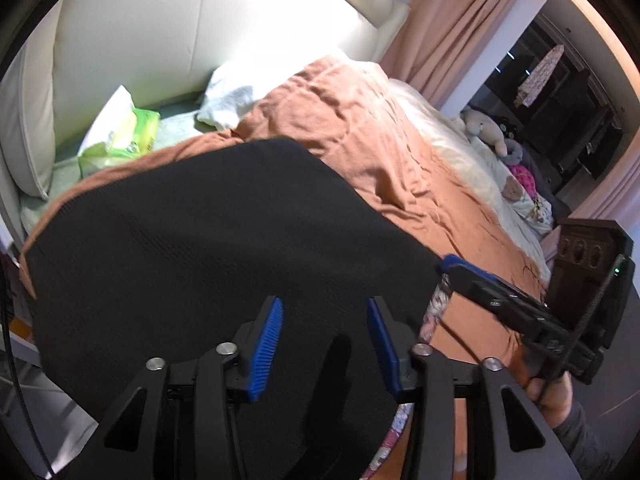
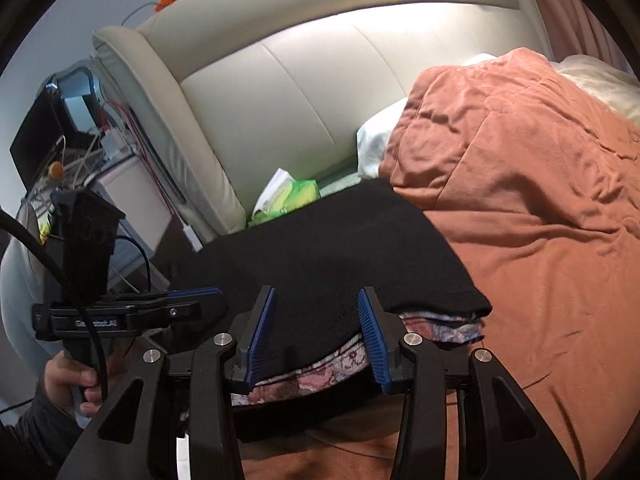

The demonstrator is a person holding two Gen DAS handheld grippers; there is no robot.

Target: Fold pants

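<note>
The black pants (image 1: 192,256) lie folded flat on the orange blanket, on top of a stack of patterned folded clothes (image 2: 328,372). The pants also show in the right wrist view (image 2: 320,256). My left gripper (image 1: 324,312) is open and empty, hovering just above the near part of the pants. My right gripper (image 2: 316,300) is open and empty over the near right edge of the pants and the stack. In the left wrist view the right gripper (image 1: 452,264) shows side-on at the pants' right corner. In the right wrist view the left gripper (image 2: 212,296) shows at the pants' left edge.
The orange blanket (image 1: 380,148) covers the bed. A cream padded headboard (image 2: 304,92) stands behind. A green tissue pack (image 1: 128,136) and a white pillow (image 1: 236,96) lie near the headboard. A cluttered bedside table (image 2: 80,160) is at the left. Plush toys (image 1: 492,132) sit at the far side.
</note>
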